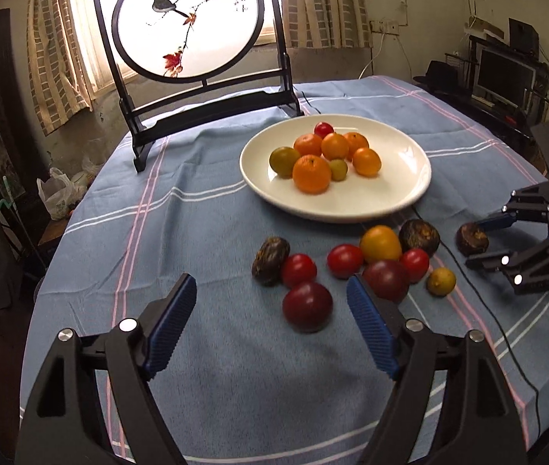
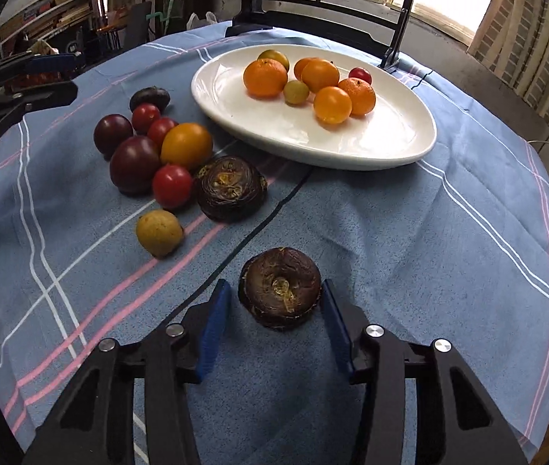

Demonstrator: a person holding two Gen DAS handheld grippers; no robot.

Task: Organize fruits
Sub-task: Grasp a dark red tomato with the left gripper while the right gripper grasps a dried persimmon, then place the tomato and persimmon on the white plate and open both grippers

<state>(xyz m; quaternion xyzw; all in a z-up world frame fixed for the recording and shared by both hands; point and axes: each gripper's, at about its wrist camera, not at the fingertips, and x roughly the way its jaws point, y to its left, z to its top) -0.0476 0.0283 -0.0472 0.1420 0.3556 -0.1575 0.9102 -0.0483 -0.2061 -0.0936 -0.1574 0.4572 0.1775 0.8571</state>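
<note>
A white plate (image 1: pixel 402 190) holds several oranges (image 1: pixel 312 173) and small plums. Loose fruit lies on the cloth in front of it: red tomatoes (image 1: pixel 298 270), dark plums, a yellow tomato (image 1: pixel 380 244), brown water chestnuts (image 1: pixel 419 236). My left gripper (image 1: pixel 272 294) is open, with a dark red plum (image 1: pixel 307 306) lying between its fingers, untouched. My right gripper (image 2: pixel 276 298) is open around a brown water chestnut (image 2: pixel 279 287) on the cloth; narrow gaps show on both sides. The plate also shows in the right wrist view (image 2: pixel 390 147).
A round table with a blue striped cloth (image 1: pixel 216 348). A black-framed round bird screen (image 1: pixel 189 23) stands at the back, behind the plate. A thin black cable (image 1: pixel 479 302) crosses the cloth on the right. A small yellow fruit (image 2: pixel 159 232) lies apart.
</note>
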